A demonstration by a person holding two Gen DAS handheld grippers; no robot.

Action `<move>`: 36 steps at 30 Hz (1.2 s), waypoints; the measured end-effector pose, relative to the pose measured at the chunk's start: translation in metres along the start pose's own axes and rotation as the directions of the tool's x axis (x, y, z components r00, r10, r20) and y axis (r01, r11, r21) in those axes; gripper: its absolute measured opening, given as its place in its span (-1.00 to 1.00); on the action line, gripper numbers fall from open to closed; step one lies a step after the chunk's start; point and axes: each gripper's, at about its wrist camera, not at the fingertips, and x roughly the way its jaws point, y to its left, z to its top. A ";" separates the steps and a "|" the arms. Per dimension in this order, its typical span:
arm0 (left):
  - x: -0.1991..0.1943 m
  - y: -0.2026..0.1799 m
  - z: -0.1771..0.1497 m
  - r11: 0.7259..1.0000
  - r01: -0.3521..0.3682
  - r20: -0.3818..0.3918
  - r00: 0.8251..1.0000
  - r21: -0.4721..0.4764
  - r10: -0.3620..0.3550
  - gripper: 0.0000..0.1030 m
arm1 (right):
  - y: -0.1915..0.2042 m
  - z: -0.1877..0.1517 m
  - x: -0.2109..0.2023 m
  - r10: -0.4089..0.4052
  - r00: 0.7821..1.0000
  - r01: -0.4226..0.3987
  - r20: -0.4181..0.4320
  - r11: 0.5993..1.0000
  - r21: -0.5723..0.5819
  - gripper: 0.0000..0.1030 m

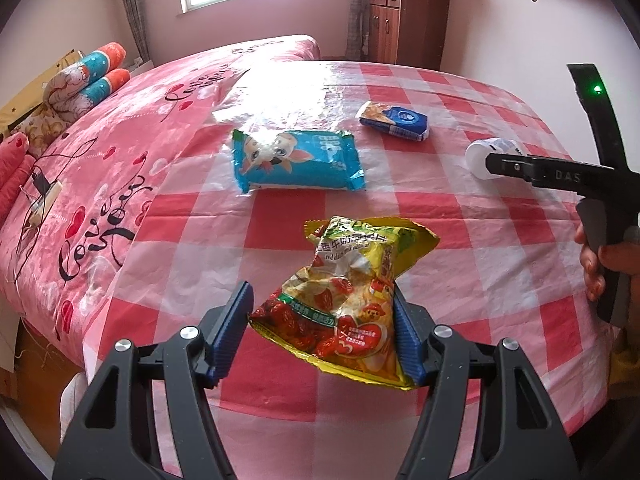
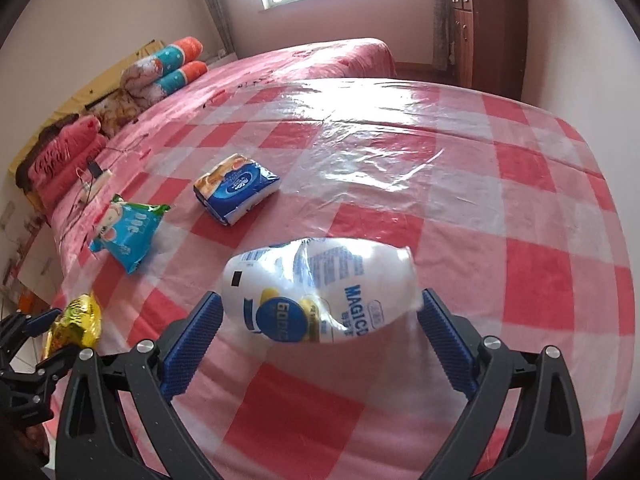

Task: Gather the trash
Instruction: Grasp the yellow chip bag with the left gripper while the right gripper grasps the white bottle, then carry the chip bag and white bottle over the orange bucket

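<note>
A crumpled yellow snack bag (image 1: 352,300) with red fruit printed on it sits between the blue pads of my left gripper (image 1: 320,296), which is shut on it at the near edge of the checked table (image 1: 500,264). The right wrist view shows that bag (image 2: 78,318) in the left gripper (image 2: 40,340) at the far left. My right gripper (image 2: 322,298) stands open around a white "MAGIC" packet (image 2: 320,288) lying on the cloth. One of its fingers (image 1: 516,166) reaches that packet (image 1: 486,152) in the left wrist view.
A blue wipes pack (image 1: 296,160) (image 2: 128,232) and a blue-and-white tissue pack (image 1: 394,120) (image 2: 236,188) lie farther back on the cloth. A pink bed (image 1: 120,140) with rolled bolsters (image 1: 96,76) adjoins the table on the left. A wooden cabinet (image 1: 404,20) stands behind. A hand (image 1: 594,268) grips the right tool.
</note>
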 end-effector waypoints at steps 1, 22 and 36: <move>0.000 0.002 0.000 1.000 0.000 -0.001 1.000 -0.003 0.000 0.28 | 0.002 0.002 0.002 -0.013 1.000 0.013 -0.004 1.000 -0.011 0.89; -0.011 0.038 -0.017 0.997 -0.001 0.021 1.000 -0.075 0.003 0.28 | 0.039 -0.003 0.004 -0.049 0.999 0.049 0.008 0.993 -0.106 0.79; -0.042 0.075 -0.040 0.989 -0.092 0.060 0.993 -0.118 0.100 0.28 | 0.125 -0.020 -0.031 0.095 0.994 -0.082 0.049 0.974 -0.212 0.79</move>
